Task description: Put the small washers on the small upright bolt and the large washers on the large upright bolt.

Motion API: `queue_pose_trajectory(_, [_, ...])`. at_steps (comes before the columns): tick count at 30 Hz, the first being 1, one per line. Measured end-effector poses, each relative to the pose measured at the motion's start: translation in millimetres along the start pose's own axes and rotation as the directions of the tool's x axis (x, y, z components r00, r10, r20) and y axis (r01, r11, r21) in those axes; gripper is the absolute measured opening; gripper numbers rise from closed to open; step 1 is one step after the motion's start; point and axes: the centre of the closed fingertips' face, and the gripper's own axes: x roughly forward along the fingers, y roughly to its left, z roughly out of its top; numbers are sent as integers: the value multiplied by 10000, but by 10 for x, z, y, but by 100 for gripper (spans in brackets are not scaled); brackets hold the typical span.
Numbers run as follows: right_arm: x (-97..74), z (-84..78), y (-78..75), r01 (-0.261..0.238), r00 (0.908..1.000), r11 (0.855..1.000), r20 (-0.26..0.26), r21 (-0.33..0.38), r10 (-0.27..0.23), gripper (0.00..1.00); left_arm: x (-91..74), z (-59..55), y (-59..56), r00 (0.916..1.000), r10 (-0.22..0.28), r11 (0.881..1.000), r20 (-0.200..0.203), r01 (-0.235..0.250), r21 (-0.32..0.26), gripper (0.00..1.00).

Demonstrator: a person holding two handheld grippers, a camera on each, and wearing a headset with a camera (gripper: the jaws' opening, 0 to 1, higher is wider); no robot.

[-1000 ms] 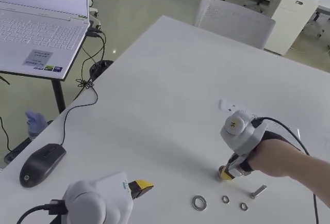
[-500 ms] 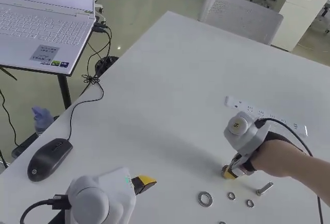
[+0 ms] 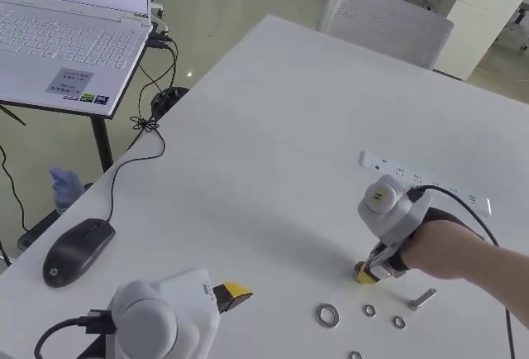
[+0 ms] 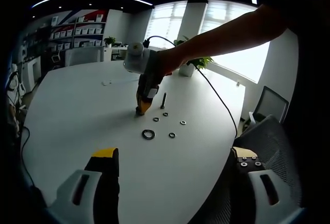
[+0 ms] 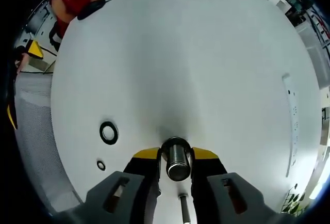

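Right gripper view, lower centre: the right gripper (image 5: 176, 154) pinches the large bolt (image 5: 177, 163), which stands on the table (image 5: 170, 53). Best to seat it square before releasing, clear of the large washer (image 5: 109, 132) at left. In the left gripper view, the left gripper (image 4: 174, 156) has its jaws spread, holding nothing.

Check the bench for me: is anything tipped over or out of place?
The small bolt lies on its side on the table, beside the loose washers, though the task needs it upright. The right gripper is shut on the large bolt, which stands on end. Nothing else stands out.
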Motion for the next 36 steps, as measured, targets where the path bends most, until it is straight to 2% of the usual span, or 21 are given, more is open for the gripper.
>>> queue_pose_trajectory(12, [23,1,12,-58,9999,9994,104,-349,62,26,-17,-9,-5,10000,-16,10000,-12,16,20,89])
queue_pose_trajectory(18, [25,-9,29,-101,9999,9994,79,-333,104,34,-34,-33,-15,10000,-22,10000,-56,22,13,89])
queue_pose_trajectory(20, [18,25,28,-126,9994,9997,327,-220,133,41,-36,-33,-23,10000,-33,10000,-44,33,8,89])
queue_pose_trajectory(22, [19,10,75,-343,9991,9993,243,-174,347,40,-34,-34,-30,10000,-56,10000,-57,56,14,89])
queue_pose_trajectory(24, [27,-12,50,-183,9997,9991,130,-379,189,40,-31,-34,-37,9999,-72,10000,-86,73,57,88])
queue_pose_trajectory(36, [-42,-19,8,-150,9994,9998,297,-120,154,39,-63,-41,-24,9998,-50,9999,-177,52,107,88])
